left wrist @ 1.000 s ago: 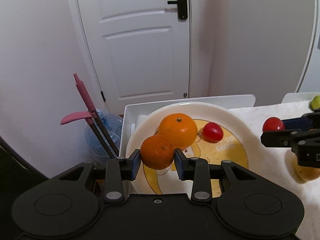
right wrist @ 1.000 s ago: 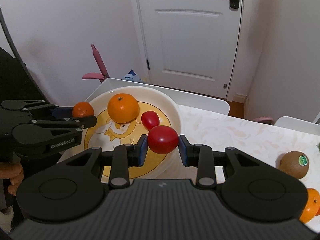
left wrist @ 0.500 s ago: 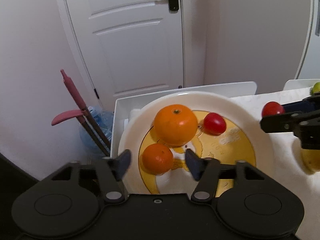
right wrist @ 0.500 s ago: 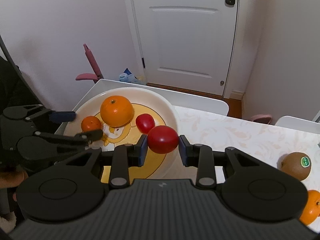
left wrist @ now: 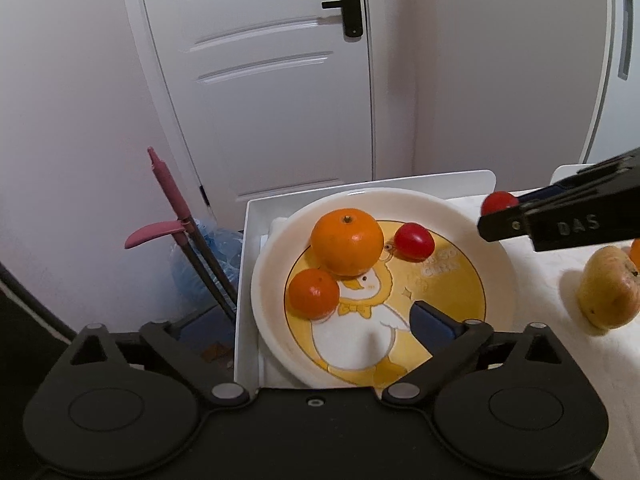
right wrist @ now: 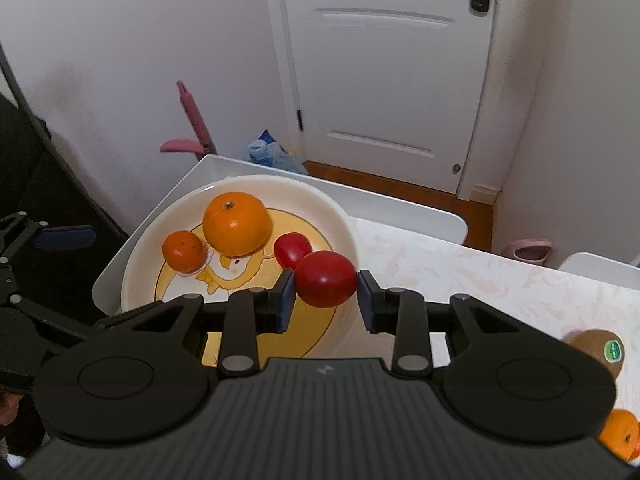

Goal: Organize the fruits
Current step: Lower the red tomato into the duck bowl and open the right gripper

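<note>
So your left tongs have just been opening, spread with nothing between, small orange on the plate; right tongs pinch a tomato above its near-right rim, kiwi and others left on the tabletop.

Left wrist: close above the plate, tilted down, facing the door.
Right wrist: close, from the plate's right side, tilted down.
Shared: plate, door.
</note>
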Available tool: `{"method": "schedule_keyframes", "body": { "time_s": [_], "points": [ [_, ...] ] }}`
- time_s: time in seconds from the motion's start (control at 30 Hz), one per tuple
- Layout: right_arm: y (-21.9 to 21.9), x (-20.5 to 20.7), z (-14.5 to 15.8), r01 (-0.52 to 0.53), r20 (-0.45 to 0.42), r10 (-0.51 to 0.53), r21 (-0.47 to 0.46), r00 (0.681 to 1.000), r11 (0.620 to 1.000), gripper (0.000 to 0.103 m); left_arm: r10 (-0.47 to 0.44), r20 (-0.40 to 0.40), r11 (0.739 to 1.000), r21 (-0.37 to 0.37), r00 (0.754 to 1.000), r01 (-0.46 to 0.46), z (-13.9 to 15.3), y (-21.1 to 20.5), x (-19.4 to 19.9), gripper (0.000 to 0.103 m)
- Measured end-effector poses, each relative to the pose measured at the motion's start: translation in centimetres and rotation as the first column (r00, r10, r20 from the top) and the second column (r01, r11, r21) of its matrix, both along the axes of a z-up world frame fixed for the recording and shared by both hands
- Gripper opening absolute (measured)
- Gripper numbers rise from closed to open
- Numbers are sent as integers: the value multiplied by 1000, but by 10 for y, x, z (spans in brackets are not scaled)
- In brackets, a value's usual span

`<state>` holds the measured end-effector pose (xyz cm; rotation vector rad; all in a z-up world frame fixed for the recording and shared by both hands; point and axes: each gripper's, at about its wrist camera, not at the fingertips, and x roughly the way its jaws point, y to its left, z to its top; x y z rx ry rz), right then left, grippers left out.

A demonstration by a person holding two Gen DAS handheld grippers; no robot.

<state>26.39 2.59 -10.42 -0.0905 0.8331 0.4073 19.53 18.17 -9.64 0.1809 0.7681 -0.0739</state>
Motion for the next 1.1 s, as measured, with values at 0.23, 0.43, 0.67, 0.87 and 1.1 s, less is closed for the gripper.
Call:
{"method": "schedule_keyframes", "body": {
  "time_s": [0.23, 0.43, 0.67, 0.87, 1.1],
  "points": [
    [10, 8, -17, -77, -18, 77, -28, 997, 997, 48, 16, -3, 1000, 1, 1000, -16, -1, -2, -6, 103],
    [15, 13, -27, -116, -34, 114, -32, 993, 993, 49, 33, 1, 999, -12, 999, -33, -1, -1, -10, 103],
    [11, 6, -17, -92, 37, 93, -19, 995, 996, 103, 43, -10, 999, -22, 999, -43, -1, -2, -15, 103],
    [10, 4, -13, -77, 20, 78, -23, 997, 997, 103, 44, -14, 999, -28, 999, -44, 0, -5, -21, 103],
    [4, -9, 2, -57, 38, 58, -15, 998, 998, 103, 57, 4, 998, -37, 998, -57, 12, -7, -28, 103]
  ]
}}
